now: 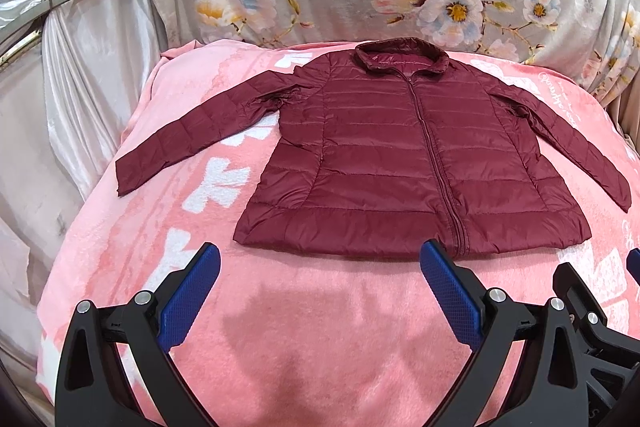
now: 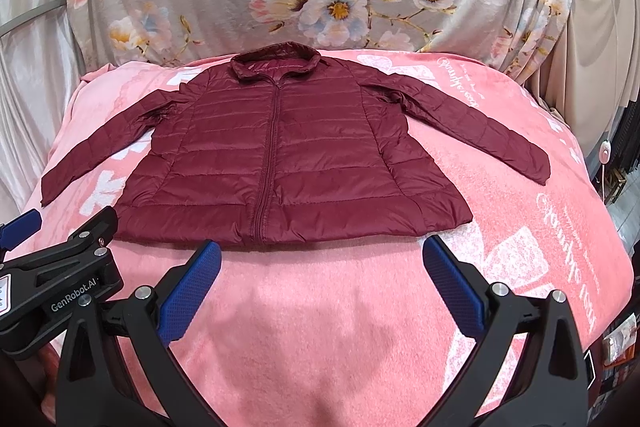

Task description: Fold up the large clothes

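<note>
Maroon jacket flat on pink blanket (sleeves spread), right gripper wide apart.

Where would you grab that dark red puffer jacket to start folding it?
Probably by a cuff. The puffer jacket lies flat, zipped, with both sleeves splayed out. The open left gripper could come from the outer side, pinch the left sleeve's cuff and carry it across the chest.
</note>
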The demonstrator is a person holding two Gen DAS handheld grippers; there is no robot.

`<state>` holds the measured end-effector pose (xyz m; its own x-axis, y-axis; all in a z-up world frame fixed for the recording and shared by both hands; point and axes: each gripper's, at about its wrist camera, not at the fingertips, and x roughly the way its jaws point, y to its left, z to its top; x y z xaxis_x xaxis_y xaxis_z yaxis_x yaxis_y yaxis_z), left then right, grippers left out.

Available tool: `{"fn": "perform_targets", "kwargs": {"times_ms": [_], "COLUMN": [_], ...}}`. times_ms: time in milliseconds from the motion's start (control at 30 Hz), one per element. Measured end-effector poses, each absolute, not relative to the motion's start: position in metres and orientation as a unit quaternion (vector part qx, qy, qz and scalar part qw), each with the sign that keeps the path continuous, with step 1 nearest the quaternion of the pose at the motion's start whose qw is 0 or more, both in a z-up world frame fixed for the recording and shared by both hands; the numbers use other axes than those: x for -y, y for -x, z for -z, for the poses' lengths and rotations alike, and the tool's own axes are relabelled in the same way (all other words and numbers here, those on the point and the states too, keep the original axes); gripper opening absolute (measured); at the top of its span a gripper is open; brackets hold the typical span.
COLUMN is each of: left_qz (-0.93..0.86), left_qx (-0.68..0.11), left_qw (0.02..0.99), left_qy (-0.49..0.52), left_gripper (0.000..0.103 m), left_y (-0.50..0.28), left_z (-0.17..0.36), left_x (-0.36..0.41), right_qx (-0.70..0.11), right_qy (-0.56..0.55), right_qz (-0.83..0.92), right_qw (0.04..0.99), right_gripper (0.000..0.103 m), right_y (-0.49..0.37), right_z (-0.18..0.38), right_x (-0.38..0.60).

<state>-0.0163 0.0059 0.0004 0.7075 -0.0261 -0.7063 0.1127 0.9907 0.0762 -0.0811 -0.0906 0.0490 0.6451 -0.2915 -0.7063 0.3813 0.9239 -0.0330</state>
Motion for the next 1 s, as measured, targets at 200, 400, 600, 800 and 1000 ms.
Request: {"fn": "perform_targets", "kwargs": {"times_ms": [200,400,600,800,1000], "left_qz": [0.036,0.038,0.037,0.037,0.037], "left_qx": [-0.380,-0.382,-0.382,-0.382,-0.382], "left_qw": [0.922,0.922,0.921,0.922,0.921], "left_qy": [-0.057,-0.059,-0.062,-0.062,-0.063], "left_gripper": [0.098,0.098,0.098,0.098,0.098], "left_y": [0.0165,0.0195,0.0221,0.0222,0.0218], "left_z": [0.0002,0.0012,0.0027,0.0026,0.0022], "left_x": [-0.0054,-0.0099,-0.0132,-0.0133,-0.0122], "right_qx": [-0.379,-0.379,-0.379,-0.379,-0.379], "right_qy": [-0.062,-0.062,-0.064,-0.069,-0.069], "right_qz": [0.184,0.184,0.185,0.187,0.186], "right_qw": [0.905,0.905,0.904,0.904,0.904], "right_gripper": [0.098,0.098,0.098,0.098,0.098], "right_y": [0.0811,0.0817,0.0824,0.0831,0.0833], "right_z": [-0.0489,-0.0487,-0.0490,-0.0480,-0.0476], "right_x": [0.0914,0.0903,0.0912,0.0932,0.0938]}}
